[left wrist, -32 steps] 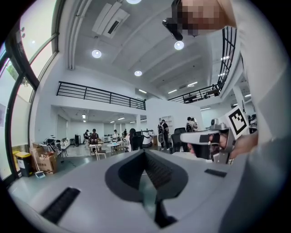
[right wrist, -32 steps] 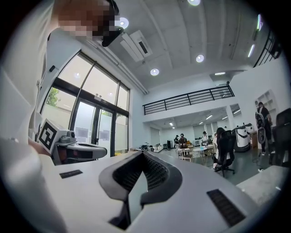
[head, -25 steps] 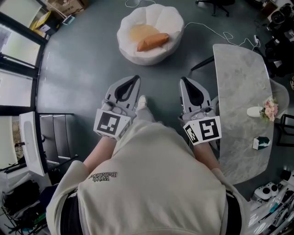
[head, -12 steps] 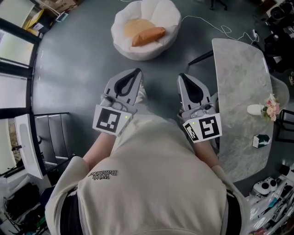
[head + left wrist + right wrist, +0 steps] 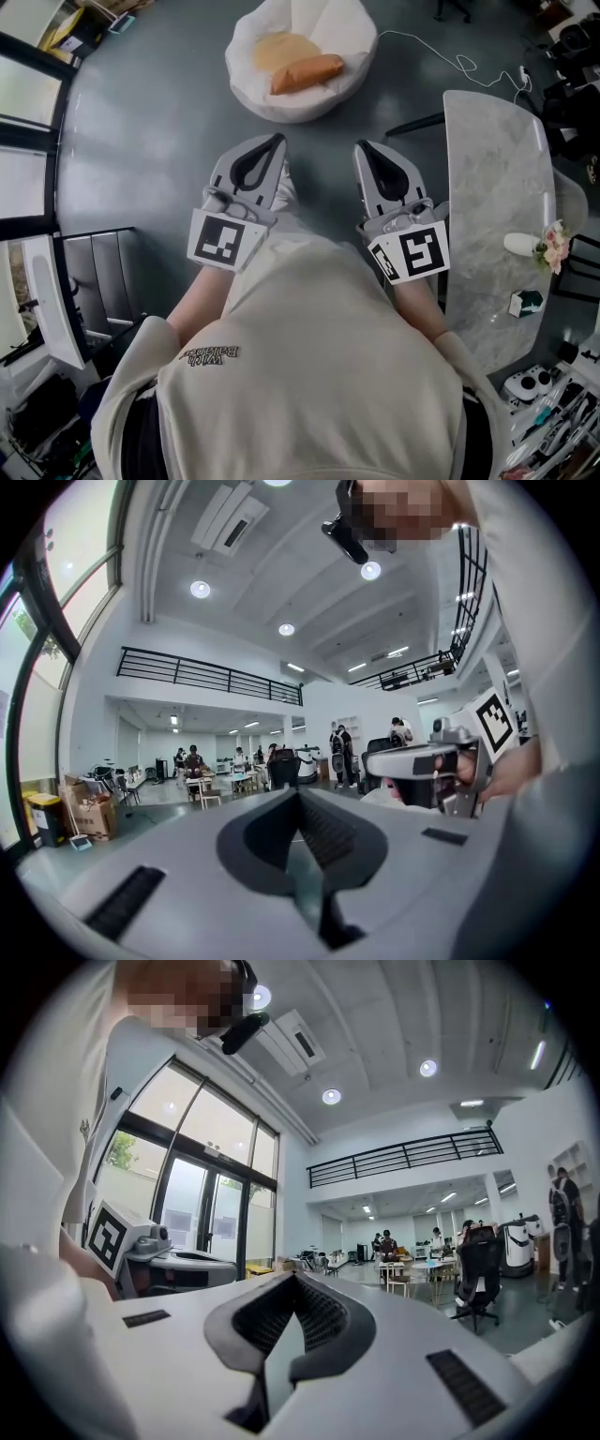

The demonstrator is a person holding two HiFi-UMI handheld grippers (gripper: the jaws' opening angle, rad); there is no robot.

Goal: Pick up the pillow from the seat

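Observation:
An orange, elongated pillow [image 5: 307, 72] lies on a white beanbag seat [image 5: 352, 37] at the top of the head view, beside a round tan cushion [image 5: 281, 49]. Both grippers are held out in front of the person's chest, well short of the seat, pointing toward it. The left gripper [image 5: 277, 141] is shut with nothing in it; in its own view the jaw tips [image 5: 298, 794] meet against the open hall. The right gripper [image 5: 361, 147] is also shut and empty, and its tips [image 5: 295, 1279] meet in the right gripper view. Neither gripper view shows the pillow.
A grey marble table [image 5: 492, 187] stands at the right with a white vase of flowers [image 5: 548, 246] and a small green box [image 5: 525, 302]. A white cable [image 5: 441, 56] trails over the dark floor by the seat. Glass walls run along the left. Several people stand far off.
The seat and pillow have shifted slightly up and left in the head view as the person moves. Both grippers stay shut, side by side, the right one a little further left.

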